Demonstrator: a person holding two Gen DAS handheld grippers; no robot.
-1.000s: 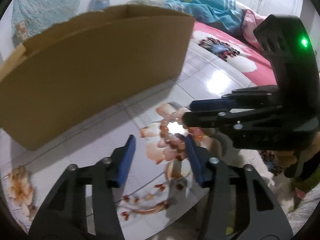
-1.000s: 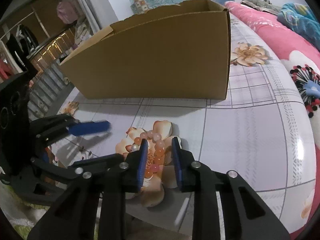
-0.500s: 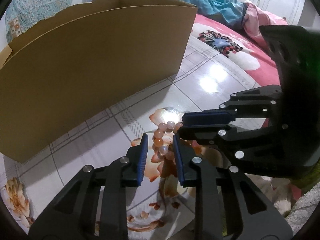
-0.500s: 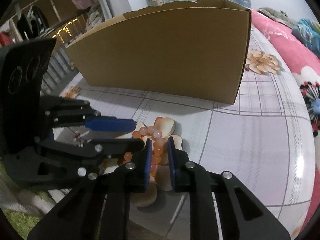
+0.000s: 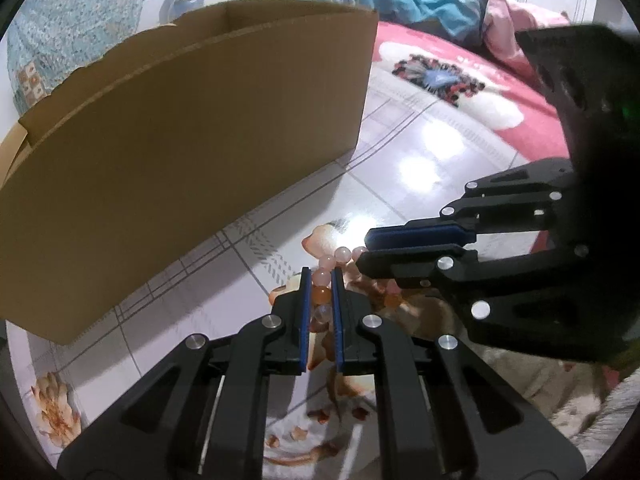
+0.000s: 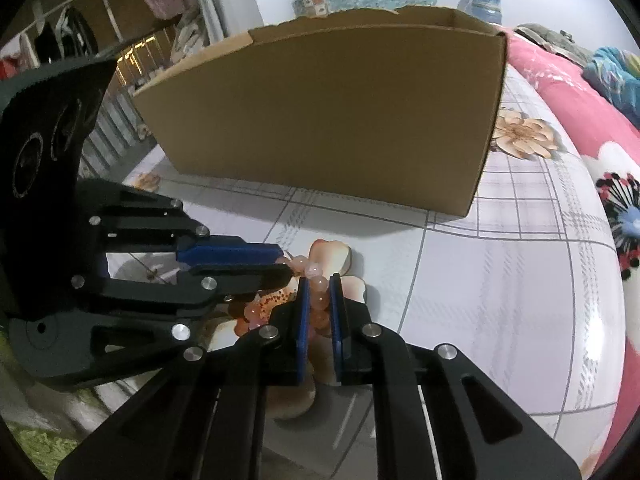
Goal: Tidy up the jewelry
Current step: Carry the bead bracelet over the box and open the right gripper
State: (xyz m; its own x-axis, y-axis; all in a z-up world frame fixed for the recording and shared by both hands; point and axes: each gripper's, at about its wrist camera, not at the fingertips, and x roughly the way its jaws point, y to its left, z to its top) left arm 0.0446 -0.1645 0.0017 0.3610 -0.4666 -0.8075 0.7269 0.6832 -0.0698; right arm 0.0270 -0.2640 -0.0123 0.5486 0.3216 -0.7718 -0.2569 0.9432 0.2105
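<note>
A bracelet of pink and orange beads (image 5: pixel 325 259) lies on the flowered tablecloth near the table's front edge. My left gripper (image 5: pixel 320 276) is shut on one side of it. My right gripper (image 6: pixel 319 282) is shut on the other side of the bracelet (image 6: pixel 316 270). Each gripper shows in the other's view: the right one (image 5: pixel 362 246) from the right, the left one (image 6: pixel 282 260) from the left. The beads between the pads are partly hidden. A brown cardboard box (image 5: pixel 180 120) stands open-topped just behind; it also shows in the right wrist view (image 6: pixel 328 112).
The glossy tablecloth (image 6: pixel 500 280) has a grey check and flower prints. A bed with a pink flowered blanket (image 5: pixel 460 80) and a blue quilt (image 5: pixel 400 0) lies to the right. A clothes rack (image 6: pixel 60 40) stands at the far left.
My left gripper has closed from wide open onto the bracelet. My right gripper has closed tighter on the beads. Both grippers have moved closer together.
</note>
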